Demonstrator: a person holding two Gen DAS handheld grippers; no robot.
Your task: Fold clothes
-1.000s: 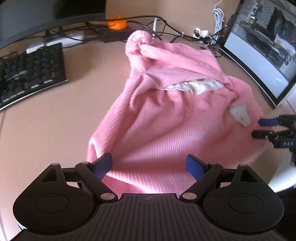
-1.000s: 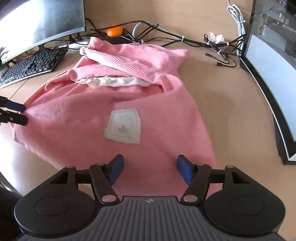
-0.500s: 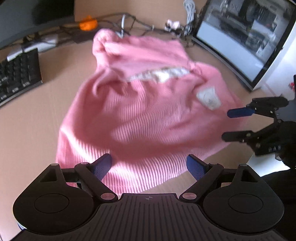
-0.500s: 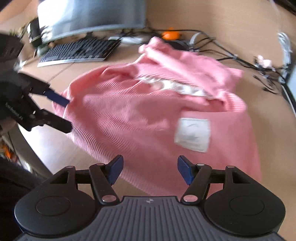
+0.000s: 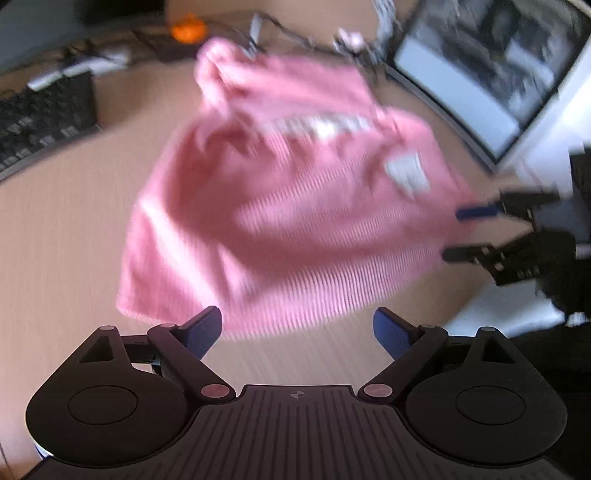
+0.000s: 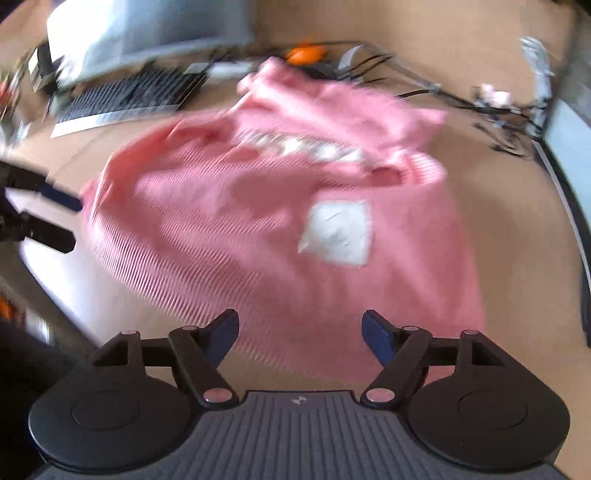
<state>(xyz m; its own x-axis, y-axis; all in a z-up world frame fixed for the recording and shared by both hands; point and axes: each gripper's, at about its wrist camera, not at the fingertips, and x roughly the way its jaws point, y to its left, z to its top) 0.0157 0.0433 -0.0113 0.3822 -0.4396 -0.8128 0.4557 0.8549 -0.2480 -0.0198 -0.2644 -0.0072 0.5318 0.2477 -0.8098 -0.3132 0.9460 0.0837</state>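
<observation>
Desk (image 5: 66,236) | pink garment (image 5: 280,206) | left gripper (image 5: 297,328), right gripper (image 6: 299,332) wide apart, empty

Wooden counter (image 5: 66,236), black keyboard (image 5: 40,122) far left, orange object (image 5: 188,31) at the far edge, tangled cables (image 6: 498,107) far right, monitor (image 5: 491,70) right

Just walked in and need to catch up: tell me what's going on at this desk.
A person is working on a pink ribbed garment lying rumpled on a wooden desk, with a handheld gripper in each hand. The left gripper and right gripper both have open jaws and hold nothing, near the garment's near edge. No fold is under way. The pictures are motion-blurred.
</observation>
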